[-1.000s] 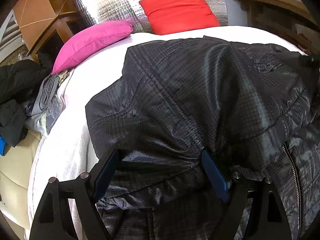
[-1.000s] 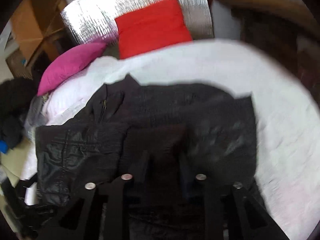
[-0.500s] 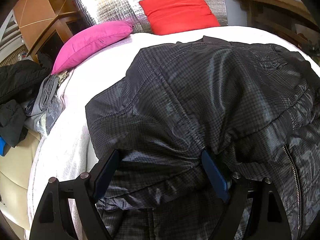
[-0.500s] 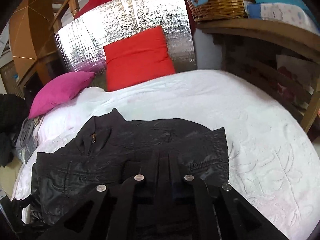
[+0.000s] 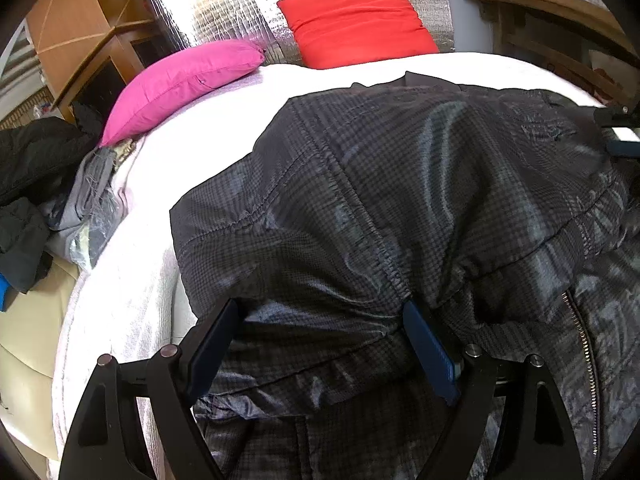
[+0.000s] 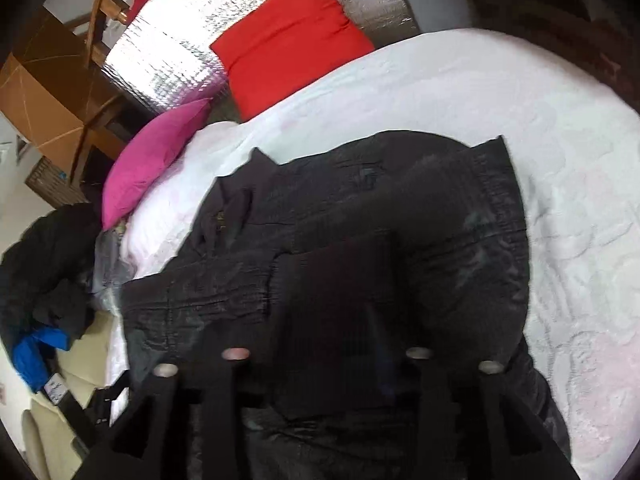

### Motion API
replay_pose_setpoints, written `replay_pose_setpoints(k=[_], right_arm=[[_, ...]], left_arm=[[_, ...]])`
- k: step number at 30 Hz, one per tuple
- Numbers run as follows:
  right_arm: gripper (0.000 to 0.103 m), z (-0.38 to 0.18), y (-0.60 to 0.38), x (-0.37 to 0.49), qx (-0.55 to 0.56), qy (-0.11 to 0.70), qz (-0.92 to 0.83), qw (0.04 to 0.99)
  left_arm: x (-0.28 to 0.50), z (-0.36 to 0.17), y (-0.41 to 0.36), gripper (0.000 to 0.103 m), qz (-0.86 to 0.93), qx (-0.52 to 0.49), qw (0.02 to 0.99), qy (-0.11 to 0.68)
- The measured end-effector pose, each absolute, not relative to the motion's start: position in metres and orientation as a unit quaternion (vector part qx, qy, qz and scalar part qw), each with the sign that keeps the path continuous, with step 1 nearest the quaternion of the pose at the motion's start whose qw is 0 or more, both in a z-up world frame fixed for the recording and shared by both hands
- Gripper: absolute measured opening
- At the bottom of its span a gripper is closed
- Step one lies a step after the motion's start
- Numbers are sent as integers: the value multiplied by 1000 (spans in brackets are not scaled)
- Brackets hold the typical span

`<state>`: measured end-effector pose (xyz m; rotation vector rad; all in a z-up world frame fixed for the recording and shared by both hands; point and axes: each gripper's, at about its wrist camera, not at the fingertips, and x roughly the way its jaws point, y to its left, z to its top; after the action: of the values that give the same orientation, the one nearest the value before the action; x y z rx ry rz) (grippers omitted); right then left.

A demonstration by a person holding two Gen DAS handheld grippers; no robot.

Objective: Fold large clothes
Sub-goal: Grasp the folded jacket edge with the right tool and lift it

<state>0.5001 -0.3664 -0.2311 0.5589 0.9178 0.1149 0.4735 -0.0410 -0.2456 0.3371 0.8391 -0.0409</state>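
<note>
From your left wrist, the left gripper stands wide, its blue pads on either side of a bunched fold of the dark checked jacket. The cloth bulges between them, but you cannot tell whether the pads press on it or just straddle it. The jacket lies on the white bedspread, lining side up in this view, with its zipper running down at the right. At the far right edge a bit of your other tool shows over the cloth.

From your right wrist, blurred, the right gripper has just been opening, and its jaws are now apart over a dark folded flap of the jacket; the flap sits between them, seemingly let go. The garment already looks drawn into a rough rectangle, collar toward the pillows, so I judge at least one fold laid and the final halving and smoothing still to do.

The bedspread is soft and textured, with bare room at the right. At its head lie a red pillow and a pink pillow against a silver quilted panel. Loose dark clothes are heaped off the left side, near wooden furniture.
</note>
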Motion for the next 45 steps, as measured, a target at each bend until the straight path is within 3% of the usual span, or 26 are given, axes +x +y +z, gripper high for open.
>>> replay_pose_setpoints(k=[1,8,15,22,26,35,42,45], right_arm=[[71,-229,-366,499,273,432,65,857],[71,-225,-391,489,332,420,81,841],[65,-238,-391,493,329,446,61,830],[60,-228,-343,492,278,454,122,837],[61,-241,-342,499,247,488,70,834],[61,-228,-362,460,373,496,143,771],[60,-269,-318,475,410,535,148,724],[60,-269,-317,482,449,483,149,737]], left_arm=[[475,-243,-36,85,-25,154,900,408],[478,-196,23,85,-40,38,923,381],[504,-230,37,85,-22,22,896,443],[508,-250,9,84,-25,68,885,459],[509,-253,9,84,-30,67,884,462],[511,-257,9,84,-29,70,883,463],[502,-256,-4,84,-24,86,887,453],[495,-255,-4,84,-25,97,889,446]])
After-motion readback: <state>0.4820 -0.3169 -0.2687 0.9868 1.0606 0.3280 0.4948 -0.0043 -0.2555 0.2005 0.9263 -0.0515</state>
